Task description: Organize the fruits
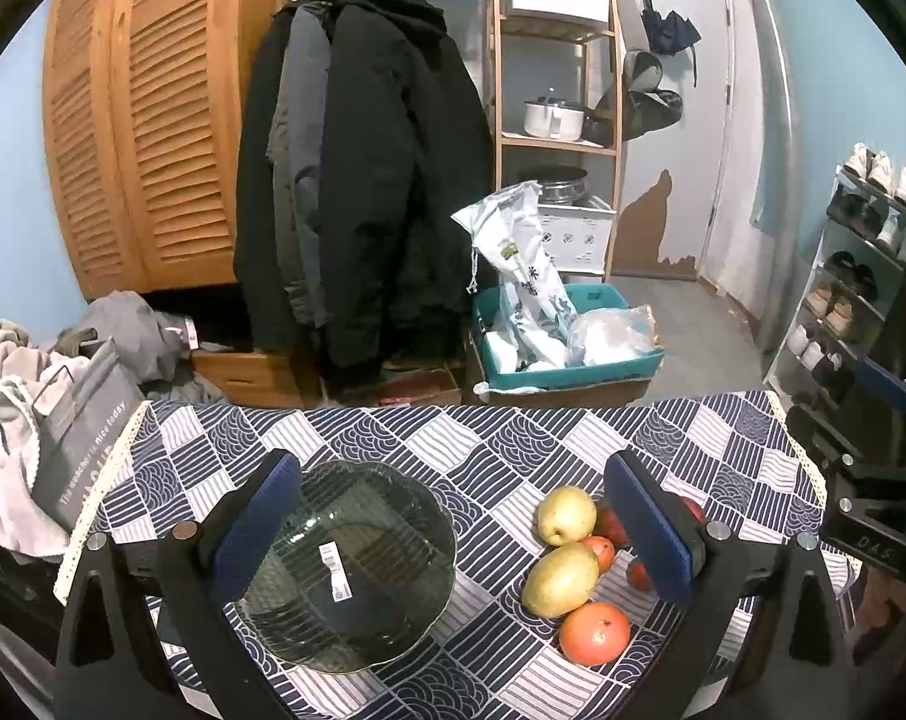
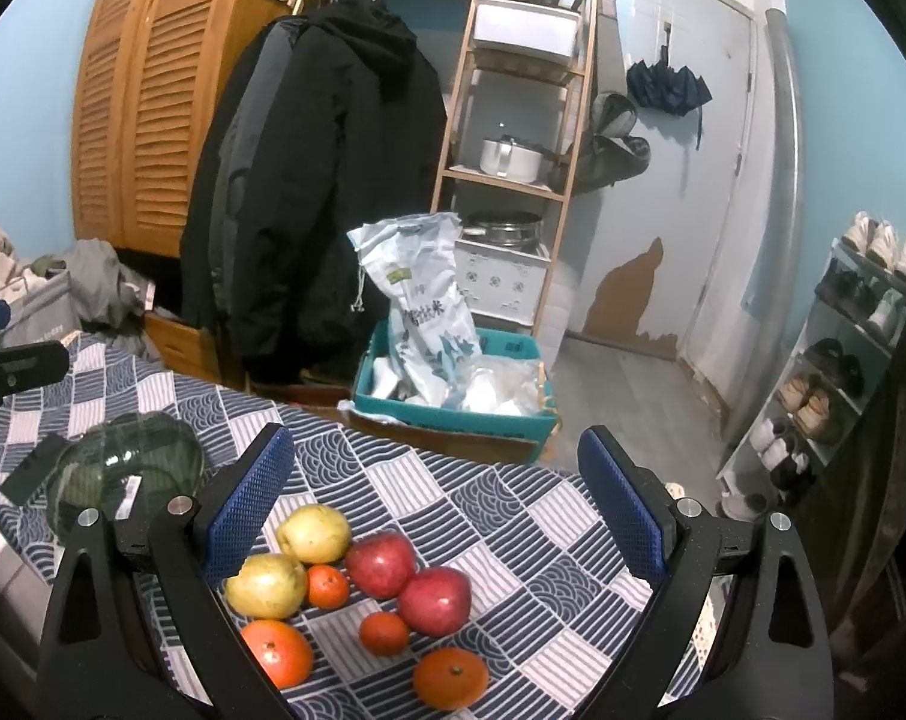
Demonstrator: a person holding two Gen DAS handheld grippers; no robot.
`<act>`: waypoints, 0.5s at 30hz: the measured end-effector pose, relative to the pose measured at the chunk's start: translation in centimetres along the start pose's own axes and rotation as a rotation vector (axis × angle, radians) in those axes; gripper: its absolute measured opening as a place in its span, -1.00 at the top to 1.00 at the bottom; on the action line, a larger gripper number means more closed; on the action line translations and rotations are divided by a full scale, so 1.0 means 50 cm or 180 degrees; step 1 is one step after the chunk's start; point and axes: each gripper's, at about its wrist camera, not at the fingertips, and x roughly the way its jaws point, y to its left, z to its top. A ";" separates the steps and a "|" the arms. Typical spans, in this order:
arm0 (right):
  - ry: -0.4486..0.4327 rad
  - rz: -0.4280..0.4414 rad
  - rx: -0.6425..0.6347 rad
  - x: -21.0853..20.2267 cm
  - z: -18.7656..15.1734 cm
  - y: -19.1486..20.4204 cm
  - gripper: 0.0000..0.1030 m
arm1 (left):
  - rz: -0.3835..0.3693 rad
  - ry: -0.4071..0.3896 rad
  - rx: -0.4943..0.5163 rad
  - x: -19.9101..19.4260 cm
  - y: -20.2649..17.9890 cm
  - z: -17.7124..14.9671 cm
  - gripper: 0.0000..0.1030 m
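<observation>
A glass plate [image 1: 357, 564] with a barcode sticker lies on the patterned tablecloth [image 1: 489, 456]; my left gripper [image 1: 453, 534] hovers open above it, the left pad over the plate's edge. To its right lie two yellow pears [image 1: 566, 515], oranges [image 1: 594, 633] and partly hidden red apples. In the right wrist view my right gripper [image 2: 441, 510] is open over the fruit pile: two pears [image 2: 312, 534], two red apples [image 2: 381, 564], several oranges [image 2: 451, 677]. The plate [image 2: 123, 468] sits at left there.
Beyond the table's far edge stand a teal crate [image 1: 573, 360] with bags, hanging dark coats [image 1: 363, 180], a wooden shelf with pots [image 1: 555, 120] and a shoe rack [image 1: 855, 276]. A grey bag and clothes [image 1: 75, 420] lie at the left.
</observation>
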 end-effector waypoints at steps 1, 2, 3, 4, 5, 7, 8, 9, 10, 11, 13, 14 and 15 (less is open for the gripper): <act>0.0000 0.0001 -0.0005 0.000 0.001 0.002 -0.83 | 0.0002 0.0003 0.0003 0.000 0.000 0.000 -0.98; 0.0000 -0.0001 0.0002 0.000 -0.002 -0.002 -0.83 | 0.0002 0.0004 0.0003 0.000 0.000 0.000 -0.98; 0.0002 -0.0001 -0.0002 0.001 -0.001 0.000 -0.83 | 0.0002 0.0004 0.0005 0.000 0.000 0.001 -0.98; 0.0004 -0.0004 0.0000 0.002 -0.002 0.002 -0.83 | 0.0001 0.0003 0.0002 0.000 0.001 0.000 -0.98; 0.0005 -0.0004 0.0000 0.002 -0.002 0.002 -0.83 | 0.0000 -0.0001 0.0002 -0.001 0.000 0.001 -0.98; 0.0005 0.0002 -0.0001 0.002 -0.002 0.002 -0.83 | 0.0006 0.0004 0.0001 0.000 0.000 0.001 -0.98; 0.0004 0.0003 -0.0001 0.002 -0.003 0.001 -0.83 | 0.0005 0.0003 0.0000 0.000 0.000 0.002 -0.98; 0.0003 0.0006 -0.0003 0.002 -0.004 0.001 -0.83 | 0.0003 0.0003 -0.0001 0.000 0.000 0.002 -0.98; 0.0006 0.0004 -0.0003 0.002 -0.001 0.002 -0.83 | 0.0004 0.0005 -0.0001 0.000 0.001 0.001 -0.98; 0.0007 0.0001 -0.0003 0.002 -0.001 0.002 -0.83 | 0.0003 0.0006 -0.0002 0.000 0.001 0.001 -0.98; 0.0009 0.0005 -0.0013 0.003 -0.004 0.000 -0.83 | 0.0000 0.0004 -0.0001 0.000 0.001 -0.001 -0.98; 0.0011 0.0004 -0.0015 0.004 -0.003 0.003 -0.83 | 0.0000 0.0007 -0.0002 0.000 0.000 0.000 -0.98; 0.0011 0.0006 -0.0021 0.004 -0.006 0.001 -0.83 | 0.0003 0.0003 0.0001 0.000 0.001 -0.002 -0.98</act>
